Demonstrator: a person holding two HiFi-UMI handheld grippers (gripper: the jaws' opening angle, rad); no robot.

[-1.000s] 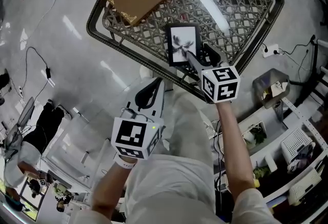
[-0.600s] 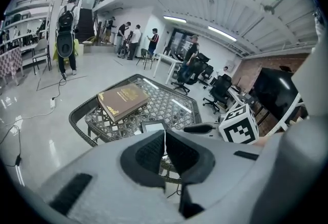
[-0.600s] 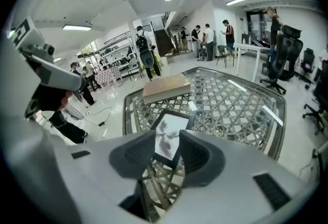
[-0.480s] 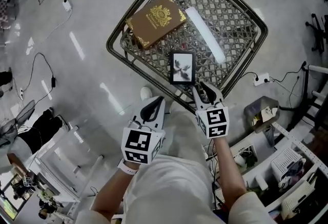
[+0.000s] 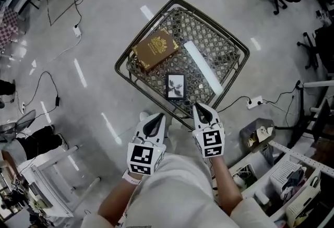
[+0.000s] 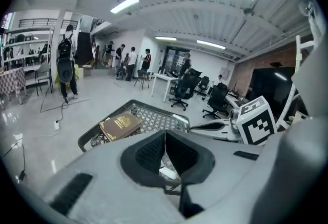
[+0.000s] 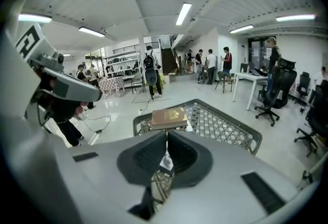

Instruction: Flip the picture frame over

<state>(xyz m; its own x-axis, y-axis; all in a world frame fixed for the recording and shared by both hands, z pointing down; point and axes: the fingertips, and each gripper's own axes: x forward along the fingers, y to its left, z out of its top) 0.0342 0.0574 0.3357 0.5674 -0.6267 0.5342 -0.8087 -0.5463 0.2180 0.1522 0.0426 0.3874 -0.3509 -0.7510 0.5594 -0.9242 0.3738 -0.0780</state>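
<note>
Picture frame (image 5: 175, 86) lies image-side up on the lattice table (image 5: 206, 39), near the table's person-side edge (a brown book (image 5: 155, 49) sits farther across it). Off that edge, left gripper (image 5: 157, 116) is closed and empty; right gripper (image 5: 198, 108) has just been closing, nothing between its jaws.

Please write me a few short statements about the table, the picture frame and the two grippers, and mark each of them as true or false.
1. The small black picture frame lies picture side up on the dark metal lattice table. True.
2. The brown book with gold ornament lies on top of the frame. False: the two lie apart on the table.
3. The right gripper holds the frame. False: its jaws have just been closing and stand shut on nothing.
4. The left gripper has its jaws together with nothing between them. True.
</note>
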